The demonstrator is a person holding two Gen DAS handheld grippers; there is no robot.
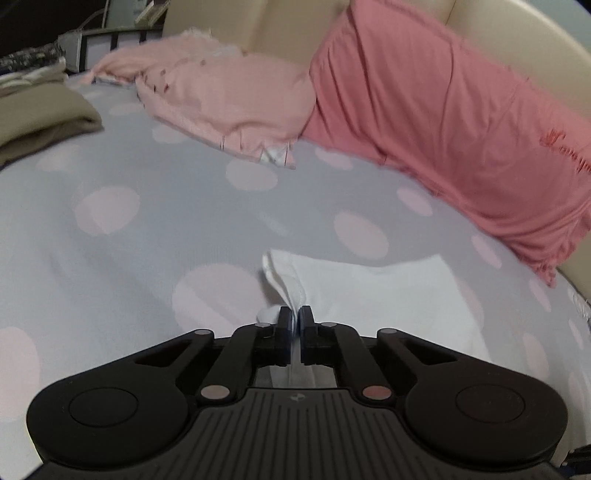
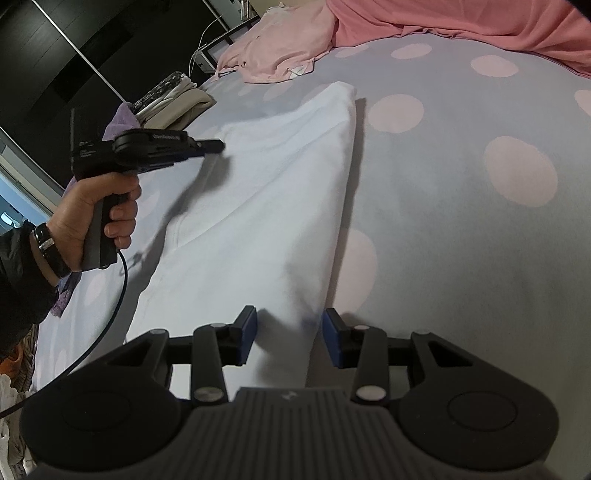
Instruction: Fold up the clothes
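A white garment (image 2: 266,206) lies partly folded on the dotted bedsheet (image 2: 461,221). In the left wrist view my left gripper (image 1: 294,318) is shut on a bunched edge of the white garment (image 1: 388,291), which spreads away to the right. The right wrist view shows that same left gripper (image 2: 218,146) at the garment's far left edge, held by a person's hand (image 2: 99,210). My right gripper (image 2: 290,326) stands open at the near end of the garment. The cloth lies flat between its blue pads (image 2: 248,326) without being pinched.
A pale pink garment (image 1: 225,96) and a darker pink one (image 1: 443,122) lie crumpled at the far side against a cream headboard (image 1: 535,33). A folded beige pile (image 1: 40,122) sits at the left edge of the bed. Dark wardrobe doors (image 2: 74,48) stand beyond.
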